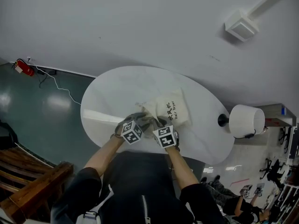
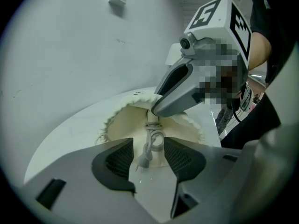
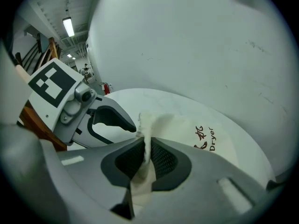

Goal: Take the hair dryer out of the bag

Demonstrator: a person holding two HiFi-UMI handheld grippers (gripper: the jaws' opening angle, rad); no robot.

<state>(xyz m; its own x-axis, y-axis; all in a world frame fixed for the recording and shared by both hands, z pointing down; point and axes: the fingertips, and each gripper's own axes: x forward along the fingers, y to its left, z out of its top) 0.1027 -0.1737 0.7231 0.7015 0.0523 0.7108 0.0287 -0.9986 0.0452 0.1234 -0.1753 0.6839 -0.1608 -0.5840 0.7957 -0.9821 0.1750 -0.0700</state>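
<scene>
We see right gripper (image 3: 145, 148) jaws clamped on bag (image 3: 191, 127) rim. Left gripper (image 2: 148, 157) jaws apart around power cord (image 2: 150, 141), not pressing. Hair dryer hidden inside bag, we judge, on tabletop (image 1: 114, 92). Risk: pulling cord alone snags dryer at mouth, drags bag, slips rim.

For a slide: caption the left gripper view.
Left tool open around the coiled cord at the open bag; right tool pinches its rim.

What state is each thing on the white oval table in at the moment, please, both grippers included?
Cream cloth drawstring bag: lying on the white oval table, mouth open.
Grey power cord: coiled, in the bag's mouth, not gripped.
Left gripper: open, jaws either side of the cord.
Right gripper: shut on the bag's rim.
</scene>
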